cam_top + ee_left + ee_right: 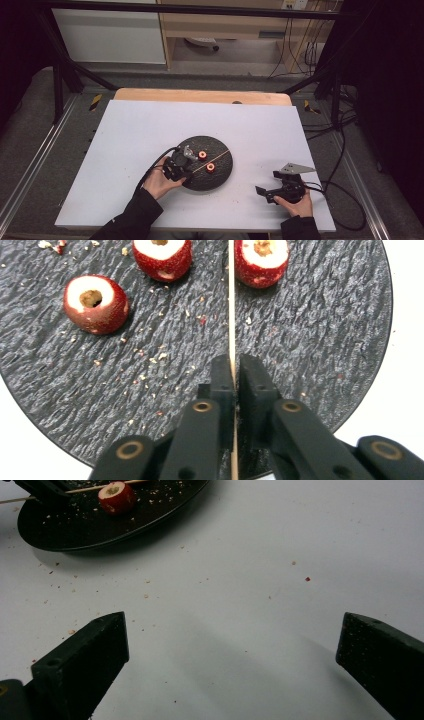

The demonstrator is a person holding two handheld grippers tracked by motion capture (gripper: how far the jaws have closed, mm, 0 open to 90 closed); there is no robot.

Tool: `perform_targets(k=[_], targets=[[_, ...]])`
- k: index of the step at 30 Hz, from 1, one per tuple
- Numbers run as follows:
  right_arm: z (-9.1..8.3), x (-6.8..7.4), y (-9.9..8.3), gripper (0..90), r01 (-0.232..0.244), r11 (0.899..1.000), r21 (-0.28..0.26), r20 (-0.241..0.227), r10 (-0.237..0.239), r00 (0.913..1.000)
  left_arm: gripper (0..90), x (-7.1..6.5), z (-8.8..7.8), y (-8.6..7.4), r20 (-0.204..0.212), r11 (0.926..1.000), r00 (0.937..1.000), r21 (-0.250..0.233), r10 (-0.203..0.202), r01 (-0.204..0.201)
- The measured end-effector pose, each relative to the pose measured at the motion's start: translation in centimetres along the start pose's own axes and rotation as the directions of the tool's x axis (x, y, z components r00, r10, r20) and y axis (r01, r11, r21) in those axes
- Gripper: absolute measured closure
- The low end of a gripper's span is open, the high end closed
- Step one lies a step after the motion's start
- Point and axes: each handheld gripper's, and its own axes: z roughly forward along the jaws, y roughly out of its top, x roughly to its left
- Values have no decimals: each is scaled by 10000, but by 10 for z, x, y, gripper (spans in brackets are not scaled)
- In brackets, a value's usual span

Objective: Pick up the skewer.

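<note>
The left gripper (233, 371) has its jaws pressed on a thin wooden skewer (231, 305), which lies across the dark round plate (320, 340) and runs off the top edge of the left gripper view, so its far end is cut off there; its near end is hidden under the jaws. In the high view the skewer (212, 160) is a faint line across the plate (220, 175), and the left gripper (179, 169) covers the plate's near-left edge. 3 red cored fruit pieces lie on the plate in the left gripper view: 1 whole piece (95, 303) to the left of the skewer, and 2 pieces (162, 257) cut off by the top edge, 1 on each side of it; whether any touches the skewer is hard to tell. Crumbs (150, 360) are scattered over the plate. The right gripper (274, 189) sits well apart on the white table (125, 130), its jaws spread wide with nothing between them; its own view shows the plate's edge (125, 530), 1 fruit piece (116, 496) and more crumbs on the table.
</note>
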Motion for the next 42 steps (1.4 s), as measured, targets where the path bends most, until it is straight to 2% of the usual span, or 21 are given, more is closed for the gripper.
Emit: perform_targets(k=[9,16,24,31,42], targets=[[0,0,0,13,-2,10000,-2,13,2,10000,878,-1,-3,-1,-8,10000,10000,-84,-23,23],[-1,0,0,13,-69,10000,-15,25,69,10000,879,1,-13,-6,70,9981,9998,-589,-187,191],[0,0,0,13,-71,10000,23,49,71,10000,879,5,-25,-21,65,9912,9990,-1248,-440,445],[1,1,0,13,-139,9999,82,60,139,9999,879,12,-33,-42,112,9799,9966,-1818,-813,820],[1,1,1,13,-238,9996,154,163,235,9996,879,16,-45,-74,229,9508,9913,-2811,-1294,1306]])
